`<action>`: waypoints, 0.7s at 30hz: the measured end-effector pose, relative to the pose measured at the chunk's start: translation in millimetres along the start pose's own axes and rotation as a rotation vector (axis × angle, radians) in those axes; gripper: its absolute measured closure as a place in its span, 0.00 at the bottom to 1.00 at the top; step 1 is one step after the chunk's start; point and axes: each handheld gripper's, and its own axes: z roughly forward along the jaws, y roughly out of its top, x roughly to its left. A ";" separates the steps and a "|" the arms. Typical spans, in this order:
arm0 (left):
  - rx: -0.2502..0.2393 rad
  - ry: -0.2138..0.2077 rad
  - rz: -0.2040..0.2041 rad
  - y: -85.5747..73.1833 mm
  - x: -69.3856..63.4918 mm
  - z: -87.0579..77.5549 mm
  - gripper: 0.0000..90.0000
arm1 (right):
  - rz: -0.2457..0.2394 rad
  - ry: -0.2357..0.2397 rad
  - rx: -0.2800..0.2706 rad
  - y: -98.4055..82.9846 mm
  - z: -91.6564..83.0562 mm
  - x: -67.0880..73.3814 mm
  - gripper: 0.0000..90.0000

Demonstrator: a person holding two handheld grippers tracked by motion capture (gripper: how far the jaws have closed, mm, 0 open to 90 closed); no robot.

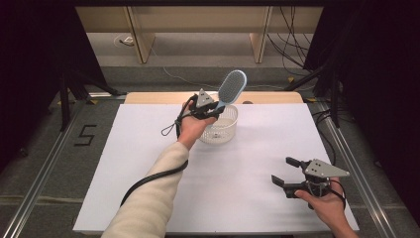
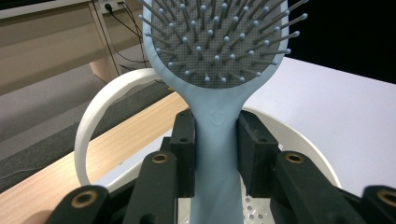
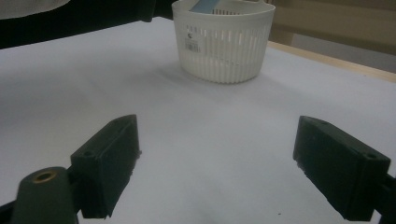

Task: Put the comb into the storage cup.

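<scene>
High view showed the pale blue hairbrush (image 1: pixel 231 88) raised over the white basket (image 1: pixel 221 130) at the far middle of the table (image 1: pixel 148 163), its long axis tilted so the bristled head pointed toward one o'clock and the handle ran down toward seven o'clock, its lower end dipping inside the basket's rim. The left gripper (image 1: pixel 208 110) was clenched on that handle just below the head; in the left gripper view the two black jaws pressed both sides of the hairbrush (image 2: pixel 215 140), the bristles faced the camera, and the perforated floor of the basket (image 2: pixel 93 121) lay directly beneath. That vertical line was the relation the coming move appeared to turn on: handle end already over the opening, head still well above it, so a straight lowering along the brush's own axis would likely seat it, while any lean toward one o'clock might bring the head against the far rim. The left hand (image 1: pixel 192 128) sat at the basket's nine o'clock edge, plainly the nearer of the two. The right gripper (image 1: pixel 285 171) rested low at about four o'clock from the basket, well apart from it, its jaws spread wide with nothing between them; the right gripper view looked across bare white tabletop to the basket (image 3: pixel 223 42), where a sliver of the blue handle showed above the rim.
</scene>
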 end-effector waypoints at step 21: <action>0.022 -0.005 0.010 -5.6 -0.1 2.8 0.77 | 0.001 0.001 0.000 0.0 0.2 0.0 0.17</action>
